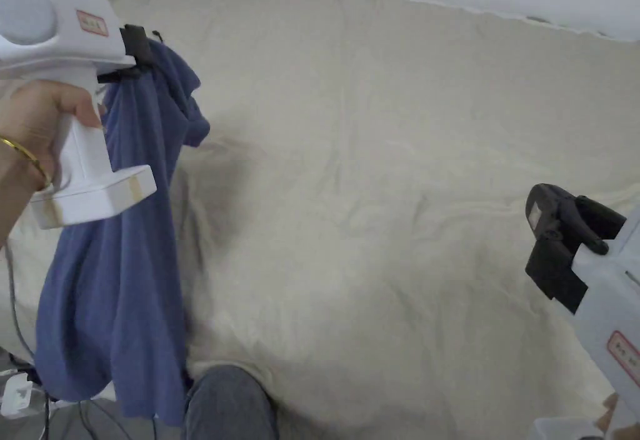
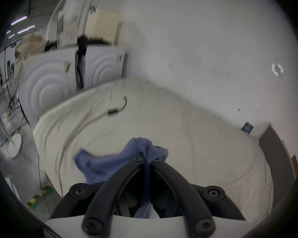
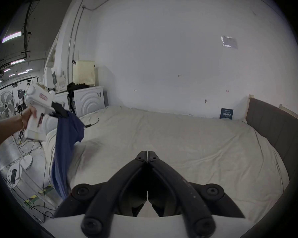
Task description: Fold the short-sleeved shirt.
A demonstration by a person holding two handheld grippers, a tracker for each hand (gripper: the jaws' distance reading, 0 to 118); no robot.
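1. Closest in: left gripper point(image 2: 147, 159), jaws clamped on a bunched edge of the blue shirt point(image 1: 119, 285).
2. Hung limp below those jaws, clear of the bed point(image 1: 387, 210).
3. Right gripper point(image 3: 147, 155) closed, empty, well apart.
4. No fold made; spreading and folding all left.

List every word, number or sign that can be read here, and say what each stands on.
None can be read.
Red-edged left label, on the white body behind the left claw: blurred.
Red-edged right label, on the body behind the right claw: blurred.
Dark blue card leaning against the wall: print too small.
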